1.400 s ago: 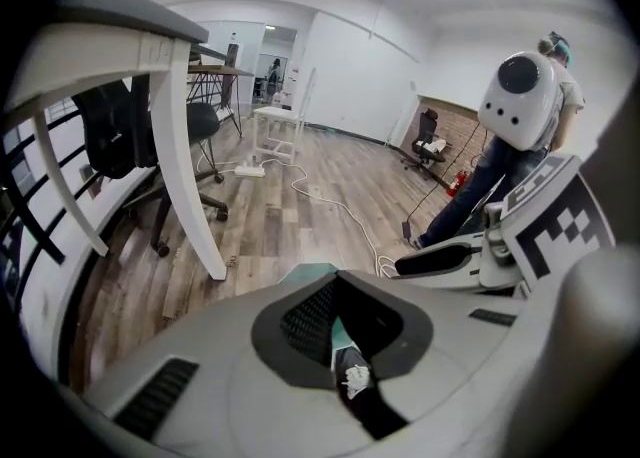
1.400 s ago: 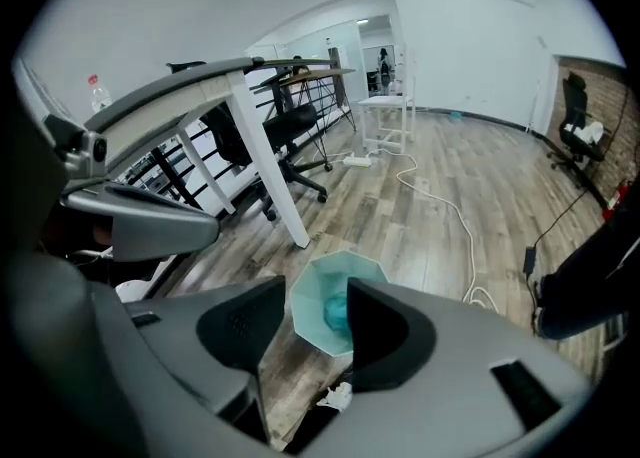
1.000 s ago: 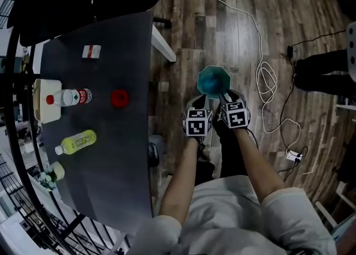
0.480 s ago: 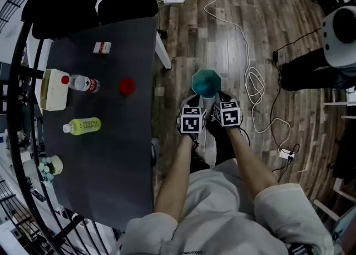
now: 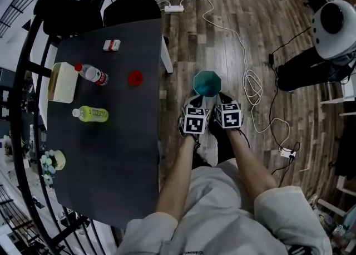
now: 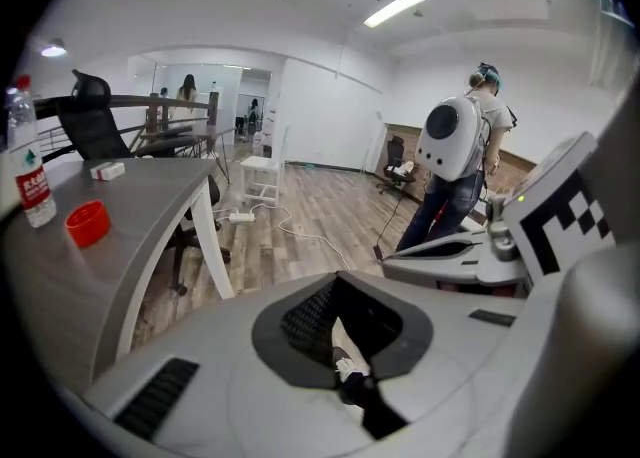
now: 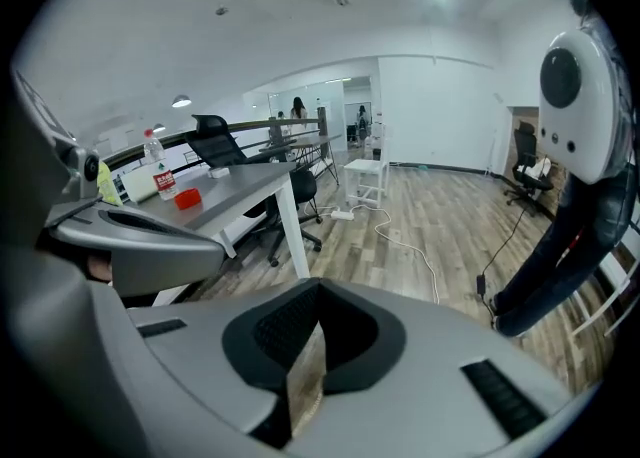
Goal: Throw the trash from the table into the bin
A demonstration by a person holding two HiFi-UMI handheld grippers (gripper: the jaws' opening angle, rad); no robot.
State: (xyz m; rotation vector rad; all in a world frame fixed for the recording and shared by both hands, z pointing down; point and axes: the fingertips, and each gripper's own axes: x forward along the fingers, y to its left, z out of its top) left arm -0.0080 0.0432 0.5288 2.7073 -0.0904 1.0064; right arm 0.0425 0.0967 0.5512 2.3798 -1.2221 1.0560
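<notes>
On the wood floor by the table's right edge stands a teal bin [image 5: 207, 83]. My left gripper [image 5: 196, 103] and right gripper [image 5: 223, 99] hang side by side just on the near side of it, both pointing down and forward. Each has its jaws shut with nothing between them, as the left gripper view [image 6: 340, 331] and the right gripper view [image 7: 305, 366] show. The dark table [image 5: 111, 153] carries a red cap [image 5: 135, 78], a water bottle [image 5: 92, 74], a yellow-green bottle [image 5: 92, 114] and a small red-and-white box [image 5: 111, 45].
A beige box [image 5: 62, 82] and a small flower pot [image 5: 53, 161] sit at the table's left side. Black chairs [image 5: 130, 3] stand at its far end. White and black cables [image 5: 253, 89] trail across the floor. A person with a white backpack [image 6: 455, 141] stands at the right.
Both grippers have risen and drawn back a little from the bin's rim. The head view has swung, so the table now sits further into the picture.
</notes>
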